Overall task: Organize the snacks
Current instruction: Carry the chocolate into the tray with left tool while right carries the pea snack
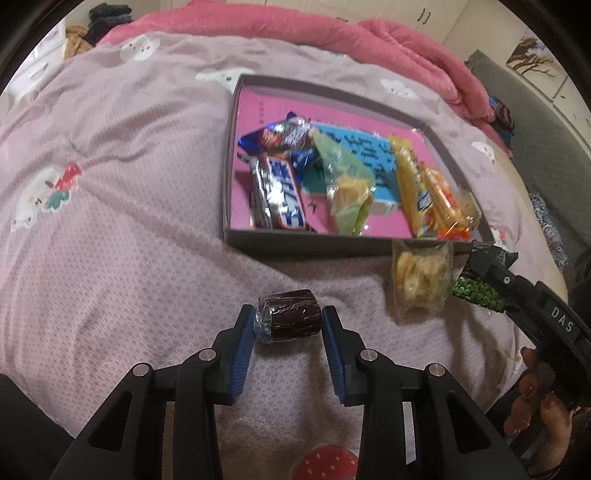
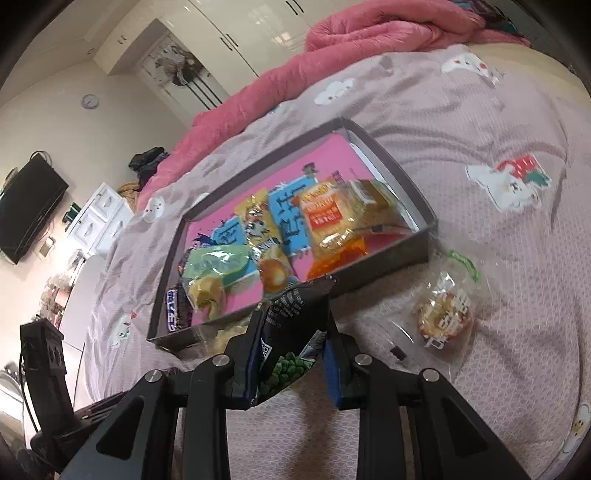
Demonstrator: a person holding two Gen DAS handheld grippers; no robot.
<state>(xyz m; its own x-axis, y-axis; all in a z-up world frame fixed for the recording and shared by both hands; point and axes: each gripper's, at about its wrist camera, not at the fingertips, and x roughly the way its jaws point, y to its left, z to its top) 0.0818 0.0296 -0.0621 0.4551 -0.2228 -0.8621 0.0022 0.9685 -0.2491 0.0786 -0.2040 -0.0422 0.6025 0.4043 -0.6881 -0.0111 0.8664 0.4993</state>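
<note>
My left gripper (image 1: 288,314) points down at the bed, and its blue pads press on both ends of a brown chocolate roll (image 1: 291,321) in clear wrap that lies on the mauve bedspread (image 1: 129,240). My right gripper (image 2: 291,332) is shut on a black packet of green peas (image 2: 288,332), held above the bedspread by the front wall of the grey box. The same right gripper (image 1: 480,266) with the pea packet (image 1: 476,293) shows in the left wrist view. The shallow grey box (image 1: 295,245) with a pink floor holds several snack packs.
A clear bag of pale crisps (image 1: 421,284) lies by the box's front right corner. A clear packet with a round pastry (image 2: 447,314) lies right of my right gripper. A pink quilt (image 1: 295,29) is bunched along the bed's far side. A hand (image 1: 535,391) holds the right tool.
</note>
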